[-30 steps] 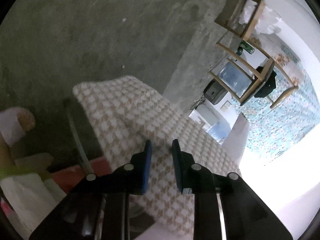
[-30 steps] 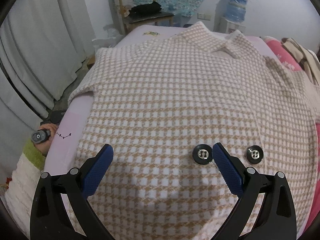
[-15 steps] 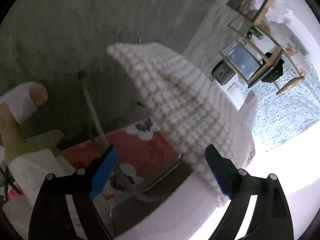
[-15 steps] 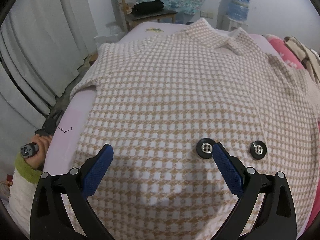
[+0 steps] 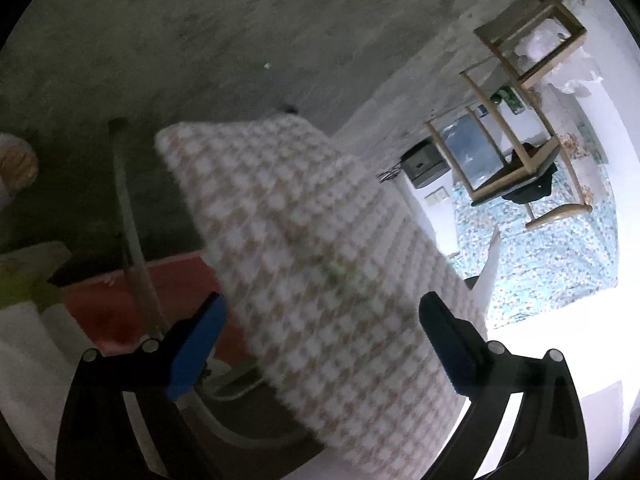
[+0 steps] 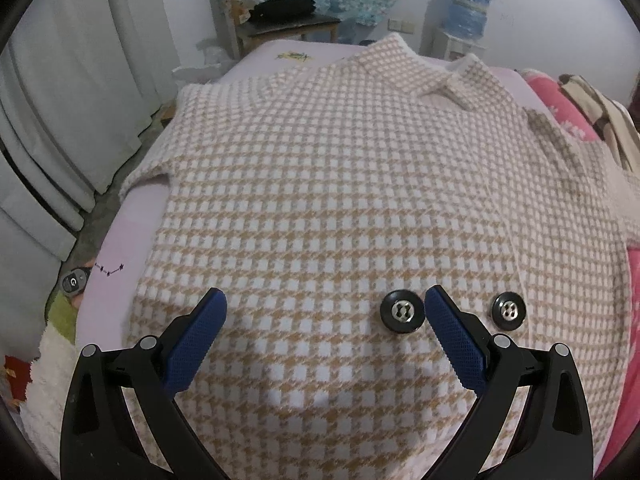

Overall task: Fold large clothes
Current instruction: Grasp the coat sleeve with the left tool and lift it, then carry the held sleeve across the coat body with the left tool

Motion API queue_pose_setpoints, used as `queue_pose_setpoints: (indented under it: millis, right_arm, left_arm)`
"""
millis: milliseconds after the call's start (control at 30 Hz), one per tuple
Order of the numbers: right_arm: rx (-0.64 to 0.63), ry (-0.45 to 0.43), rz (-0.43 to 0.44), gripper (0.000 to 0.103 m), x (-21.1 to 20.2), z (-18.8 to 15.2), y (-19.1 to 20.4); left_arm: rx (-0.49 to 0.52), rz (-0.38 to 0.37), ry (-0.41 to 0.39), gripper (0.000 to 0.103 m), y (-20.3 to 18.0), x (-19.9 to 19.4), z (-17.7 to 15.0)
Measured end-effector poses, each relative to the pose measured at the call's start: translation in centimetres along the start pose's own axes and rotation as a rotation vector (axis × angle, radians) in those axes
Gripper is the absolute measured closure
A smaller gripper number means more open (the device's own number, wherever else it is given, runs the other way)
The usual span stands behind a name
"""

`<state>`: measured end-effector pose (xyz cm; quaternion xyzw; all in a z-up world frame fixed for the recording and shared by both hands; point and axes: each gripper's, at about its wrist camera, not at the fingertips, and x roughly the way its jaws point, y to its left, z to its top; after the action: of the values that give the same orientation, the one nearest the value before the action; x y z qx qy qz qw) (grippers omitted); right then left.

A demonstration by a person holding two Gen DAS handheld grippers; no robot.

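A beige-and-white houndstooth coat (image 6: pixel 360 184) lies spread flat on a pale lilac bed (image 6: pixel 116 248), collar at the far end. Two black buttons (image 6: pixel 401 313) sit near its front edge. My right gripper (image 6: pixel 326 332) is open and empty, hovering just above the coat with one button between its fingers. In the left wrist view a sleeve of the same coat (image 5: pixel 304 248) hangs over the bed's edge toward the floor, slightly blurred. My left gripper (image 5: pixel 320 340) is open, its fingers on either side of the sleeve and not gripping it.
Grey concrete floor (image 5: pixel 200 40) lies beside the bed. A wooden chair (image 6: pixel 276 20) with dark clothes and a water dispenser (image 6: pixel 466 4) stand beyond the bed. White curtains (image 6: pixel 60 100) hang on the left. Pink bedding (image 6: pixel 560 108) lies at right. A red floral mat (image 5: pixel 120 304) lies below.
My left gripper opened and let go of the sleeve, which now hangs free. The right gripper stayed open and shifted slightly forward over the coat.
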<state>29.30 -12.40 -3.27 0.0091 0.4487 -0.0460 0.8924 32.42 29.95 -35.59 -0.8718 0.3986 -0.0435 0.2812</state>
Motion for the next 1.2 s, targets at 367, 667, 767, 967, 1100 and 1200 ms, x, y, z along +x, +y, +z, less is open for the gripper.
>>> queue_pose_setpoints:
  millis: [367, 667, 767, 967, 1100, 1200]
  right_arm:
    - [0.036, -0.025, 0.018, 0.008, -0.4, 0.3, -1.2]
    - [0.143, -0.125, 0.03, 0.008, -4.8, -0.4, -5.9]
    - [0.177, -0.148, 0.038, 0.008, -6.3, -1.4, -7.3]
    - [0.249, -0.214, 0.031, 0.008, -10.1, -3.7, -11.2]
    - [0.339, -0.24, -0.009, 0.008, -12.4, -5.7, -15.4]
    - [0.39, -0.24, -0.042, 0.008, -13.2, -7.0, -17.9]
  left_arm:
    - [0.211, 0.122, -0.321, 0.09, -6.6, -5.4, -1.3]
    - [0.861, 0.277, -0.649, 0.095, -20.2, -7.6, -17.8]
    - [1.147, 0.316, -0.667, 0.095, -22.8, -5.1, -27.5]
    - [1.604, 0.373, -0.439, 0.095, -19.8, 4.4, -44.7]
    - [1.695, 0.515, -0.249, 0.093, -13.5, 11.3, -48.1]
    - [1.731, 0.648, -0.182, 0.086, -8.4, 15.0, -47.4]
